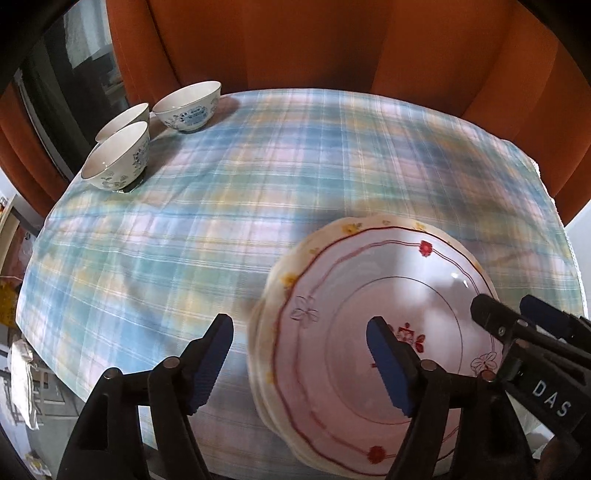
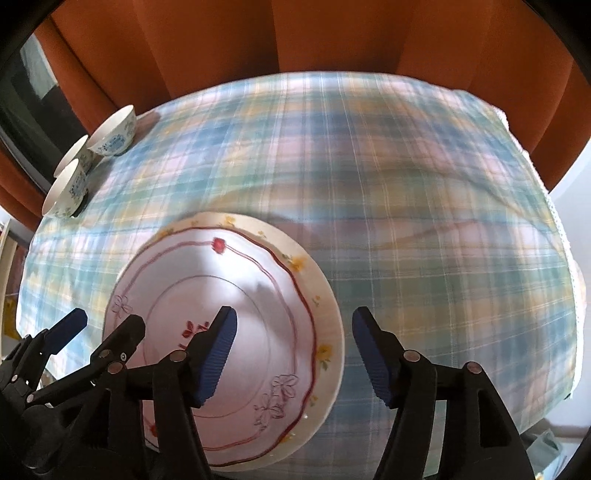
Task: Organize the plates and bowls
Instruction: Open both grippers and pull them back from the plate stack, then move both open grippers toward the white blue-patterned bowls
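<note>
A stack of plates lies near the table's front edge; the top plate is white with a red line and red flowers, over a cream plate with yellow flowers. Three white bowls with blue patterns stand at the far left corner. My left gripper is open, its jaws either side of the stack's left rim. My right gripper is open, its jaws either side of the stack's right rim. Each gripper shows in the other's view: the right, the left. Neither holds anything.
The table wears a blue, pink and yellow plaid cloth. Orange curtains hang close behind it. A dark window is at the left. Clutter sits below the table's left edge.
</note>
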### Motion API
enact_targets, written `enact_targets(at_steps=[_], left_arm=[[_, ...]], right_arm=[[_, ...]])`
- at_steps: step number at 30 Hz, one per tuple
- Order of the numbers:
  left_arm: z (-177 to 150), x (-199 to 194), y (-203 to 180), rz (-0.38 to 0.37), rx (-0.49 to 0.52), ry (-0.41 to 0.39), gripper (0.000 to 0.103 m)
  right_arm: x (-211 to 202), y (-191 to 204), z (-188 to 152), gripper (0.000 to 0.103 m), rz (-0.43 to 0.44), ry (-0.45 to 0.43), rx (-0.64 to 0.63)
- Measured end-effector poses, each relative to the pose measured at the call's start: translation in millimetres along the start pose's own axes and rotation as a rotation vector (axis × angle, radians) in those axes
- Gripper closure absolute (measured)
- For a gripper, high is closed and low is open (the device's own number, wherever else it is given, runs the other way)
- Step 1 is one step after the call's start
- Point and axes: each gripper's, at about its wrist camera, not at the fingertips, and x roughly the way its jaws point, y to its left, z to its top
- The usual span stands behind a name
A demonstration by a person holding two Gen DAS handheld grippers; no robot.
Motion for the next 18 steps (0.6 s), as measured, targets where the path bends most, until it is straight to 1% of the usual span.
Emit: enact_targets(at_steps=[6, 10, 14, 18], left_arm=[[7, -7, 32, -0.035, 0.011, -0.014, 0.025], [15, -7, 60, -0.05, 0.042, -0.015, 0.025], [24, -8, 93, -0.059, 0.052, -0.019, 0.025], [33, -7, 126, -0.065, 0.062, -0.021, 0.025]], right_arm=[[-10, 30, 3, 0.033, -0.005, -0.039, 0.016], [-10, 61, 5, 0.033, -0.012, -0.045, 0.024], [-9, 94, 9, 0.033, -0.01, -0.05, 0.042], [-9, 133, 14, 0.033, -0.027, -0.058, 0.052]])
